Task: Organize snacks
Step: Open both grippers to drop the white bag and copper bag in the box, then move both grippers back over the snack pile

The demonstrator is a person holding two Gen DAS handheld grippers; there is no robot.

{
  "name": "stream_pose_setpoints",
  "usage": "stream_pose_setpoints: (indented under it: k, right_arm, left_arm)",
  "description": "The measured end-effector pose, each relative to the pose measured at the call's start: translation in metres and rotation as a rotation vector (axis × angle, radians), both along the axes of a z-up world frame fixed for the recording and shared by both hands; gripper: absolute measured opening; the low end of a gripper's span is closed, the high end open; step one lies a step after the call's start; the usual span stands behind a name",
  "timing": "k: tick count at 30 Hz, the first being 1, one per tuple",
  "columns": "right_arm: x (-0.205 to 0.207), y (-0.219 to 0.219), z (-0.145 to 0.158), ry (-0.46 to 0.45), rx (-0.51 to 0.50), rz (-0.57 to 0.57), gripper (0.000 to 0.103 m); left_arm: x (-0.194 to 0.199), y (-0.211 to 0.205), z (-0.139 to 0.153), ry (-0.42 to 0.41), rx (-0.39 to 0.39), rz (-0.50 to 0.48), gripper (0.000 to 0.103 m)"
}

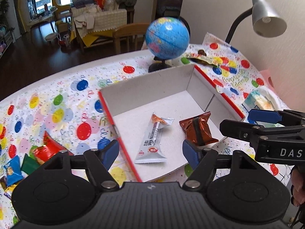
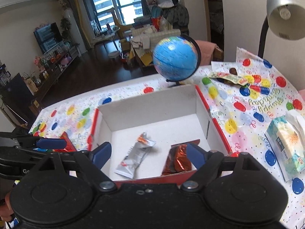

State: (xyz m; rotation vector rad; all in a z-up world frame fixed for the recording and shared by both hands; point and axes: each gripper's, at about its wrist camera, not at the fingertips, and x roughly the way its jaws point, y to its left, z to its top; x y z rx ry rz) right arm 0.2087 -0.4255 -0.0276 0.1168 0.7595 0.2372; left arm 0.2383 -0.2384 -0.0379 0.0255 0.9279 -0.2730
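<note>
A white cardboard box with red edges sits on the balloon-print tablecloth. Inside lie a silver snack bar and a brown foil snack pack. My left gripper is open and empty, over the box's near left edge. My right gripper is open and empty above the box's near edge; it also shows in the left wrist view. Loose red, green and blue snack packs lie left of the box. More snacks lie behind it.
A blue globe stands just behind the box. A grey desk lamp hangs over the right side by the wall. A tissue pack lies right of the box. The table's far edge curves behind.
</note>
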Motion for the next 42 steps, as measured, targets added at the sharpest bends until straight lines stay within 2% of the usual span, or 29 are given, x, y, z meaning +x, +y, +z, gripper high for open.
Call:
stream_pose_setpoints:
  k: [1,12,18,24,27,33,42]
  right_arm:
    - [-0.003,0.003,0.003,-0.008,-0.001,0.004,0.086]
    - [-0.039,0.048,0.02,-0.057,0.031,0.035,0.088]
    - [-0.056,0.078,0.023,-0.075,0.045,0.059,0.088]
    - [-0.073,0.107,0.021,-0.085,0.06,0.083,0.09]
    - [-0.081,0.121,0.019,-0.091,0.073,0.087,0.101]
    - [-0.096,0.15,0.017,-0.116,0.085,0.119,0.103]
    - [-0.111,0.192,0.003,-0.104,0.072,0.143,0.103]
  left_arm:
    - [-0.004,0.005,0.003,-0.011,-0.002,0.002,0.08]
    - [-0.051,0.065,0.024,-0.053,-0.059,0.039,0.086]
    - [-0.075,0.098,0.028,-0.077,-0.069,0.071,0.098]
    - [-0.098,0.135,0.03,-0.103,-0.089,0.101,0.103]
    - [-0.109,0.154,0.03,-0.122,-0.093,0.124,0.103]
    - [-0.129,0.195,0.029,-0.142,-0.081,0.179,0.103]
    - [-0.152,0.253,0.023,-0.147,-0.037,0.262,0.103]
